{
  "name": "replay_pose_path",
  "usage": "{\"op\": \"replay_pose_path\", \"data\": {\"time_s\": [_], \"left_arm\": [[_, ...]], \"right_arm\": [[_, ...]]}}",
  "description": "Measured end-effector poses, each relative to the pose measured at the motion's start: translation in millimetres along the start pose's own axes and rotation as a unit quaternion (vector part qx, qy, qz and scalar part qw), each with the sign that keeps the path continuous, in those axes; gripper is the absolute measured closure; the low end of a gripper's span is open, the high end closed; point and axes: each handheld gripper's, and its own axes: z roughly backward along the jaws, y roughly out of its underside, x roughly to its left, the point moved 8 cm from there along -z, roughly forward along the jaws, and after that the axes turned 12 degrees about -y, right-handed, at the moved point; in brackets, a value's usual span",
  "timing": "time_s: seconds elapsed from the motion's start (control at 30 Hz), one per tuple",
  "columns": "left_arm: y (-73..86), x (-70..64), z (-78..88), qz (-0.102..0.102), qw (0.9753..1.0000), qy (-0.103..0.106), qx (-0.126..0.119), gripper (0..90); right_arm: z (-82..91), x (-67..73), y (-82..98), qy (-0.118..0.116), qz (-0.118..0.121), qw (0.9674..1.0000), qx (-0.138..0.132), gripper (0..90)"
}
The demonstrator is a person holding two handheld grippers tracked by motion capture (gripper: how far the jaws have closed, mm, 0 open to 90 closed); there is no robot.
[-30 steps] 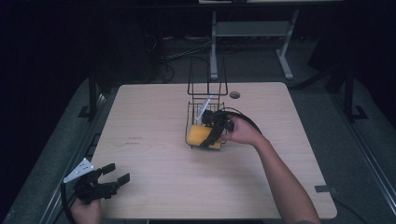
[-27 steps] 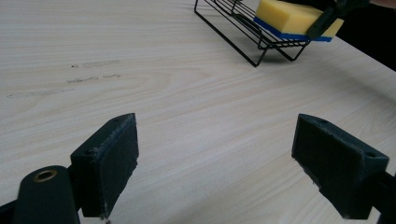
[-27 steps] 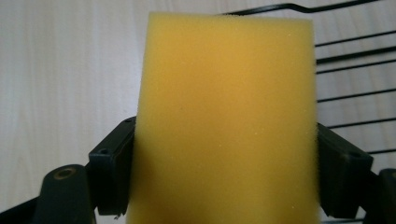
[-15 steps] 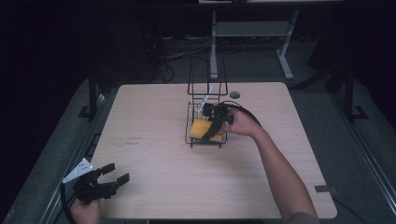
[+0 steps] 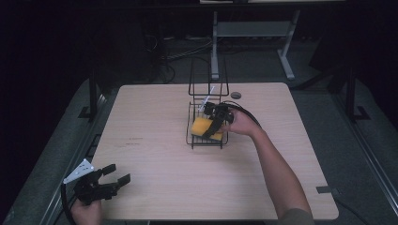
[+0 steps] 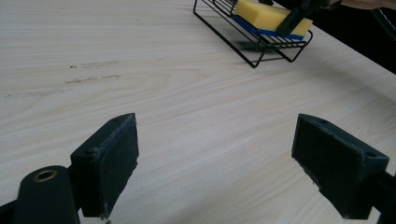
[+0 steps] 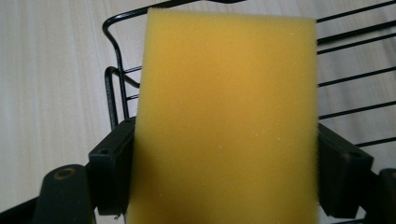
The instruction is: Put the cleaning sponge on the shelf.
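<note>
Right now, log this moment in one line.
right claw: shut on sponge | sponge: over wire rack | left claw: open, idle at table edge

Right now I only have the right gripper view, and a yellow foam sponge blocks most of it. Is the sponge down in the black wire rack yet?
Observer: The left gripper view shows the yellow foam sponge lying in the black wire rack, blue underside down.
Operator: Are my tongs gripping it?
Observer: Yes, the right tongs are shut on its two sides.
Operator: Where are the other tongs?
Observer: The left tongs are open at the near left corner of the pale wooden table, holding nothing.
</note>
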Motion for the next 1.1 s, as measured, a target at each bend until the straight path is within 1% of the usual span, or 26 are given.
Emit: {"op": "replay_pose_path", "data": {"time_s": [0.07, 0.17, 0.23, 0.37, 0.43, 0.47, 0.5, 0.57, 0.67, 0.8, 0.83, 0.9, 0.97, 1.0, 1.03, 1.07, 1.1], "left_arm": [[0.0, 0.3, 0.1, 0.001, 1.0, 0.0, -0.001, 14.0], [0.0, 0.3, 0.2, 0.001, 1.0, 0.001, -0.001, 14.0], [0.0, -0.1, 0.3, -0.001, 1.0, 0.001, 0.0, 14.0], [0.0, -1.6, -0.5, -0.001, 1.0, 0.002, 0.0, 14.0], [0.0, -2.0, -0.6, -0.002, 1.0, 0.003, 0.0, 14.0], [-0.1, -2.3, -0.7, -0.002, 1.0, 0.003, 0.0, 14.0], [-0.3, -2.7, -1.0, -0.002, 1.0, 0.004, -0.001, 14.0], [-0.2, -2.8, -1.2, -0.001, 1.0, 0.003, 0.0, 14.0], [-0.2, -2.9, -1.0, -0.001, 1.0, 0.003, -0.001, 14.0], [-0.2, -2.9, -1.2, -0.001, 1.0, 0.004, -0.001, 14.1], [0.1, -3.0, -1.4, -0.001, 1.0, 0.005, 0.0, 14.0], [0.0, -3.2, -1.5, -0.001, 1.0, 0.005, 0.0, 14.1], [0.1, -3.3, -1.3, -0.003, 1.0, 0.005, 0.001, 14.1], [0.0, -3.5, -1.2, -0.002, 1.0, 0.005, 0.0, 14.1], [0.0, -3.5, -1.2, -0.002, 1.0, 0.005, 0.0, 14.1], [0.0, -3.4, -1.2, -0.003, 1.0, 0.005, 0.0, 14.1], [0.0, -3.7, -1.1, -0.003, 1.0, 0.006, 0.001, 14.0]], "right_arm": [[-1.1, -0.4, -1.2, 0.005, 0.007, 1.0, 0.0, 20.4], [-2.2, 1.2, -2.3, 0.008, 0.009, 0.9999, 0.001, 20.1], [-1.8, 1.4, -2.5, 0.011, 0.007, 0.9999, 0.0, 18.2], [-1.3, 3.6, -2.9, 0.01, 0.001, 0.9999, -0.003, 16.6], [0.4, 5.1, -3.9, 0.013, 0.006, 0.9999, -0.005, 16.5], [1.4, 5.9, -4.7, 0.015, 0.004, 0.9999, -0.008, 16.5], [3.8, 7.2, -6.2, 0.016, 0.008, 0.9997, -0.014, 16.4], [5.6, 8.0, -6.9, 0.021, 0.011, 0.9996, -0.014, 16.4], [6.8, 9.0, -6.9, 0.02, 0.014, 0.9996, -0.015, 16.4], [11.1, 8.0, -5.8, 0.027, 0.011, 0.9994, -0.017, 16.4], [13.4, 8.8, -6.8, 0.028, 0.009, 0.9991, -0.03, 16.4], [14.2, 9.6, -7.1, 0.027, 0.009, 0.9991, -0.032, 16.5], [16.6, 11.6, -7.1, 0.035, 0.014, 0.9987, -0.035, 16.5], [16.6, 11.6, -7.1, 0.035, 0.014, 0.9987, -0.035, 16.5], [18.0, 11.9, -6.8, 0.033, 0.015, 0.9984, -0.043, 16.6], [18.0, 11.9, -6.8, 0.033, 0.015, 0.9984, -0.043, 16.6], [19.2, 12.0, -6.3, 0.036, 0.016, 0.998, -0.049, 16.6]]}}
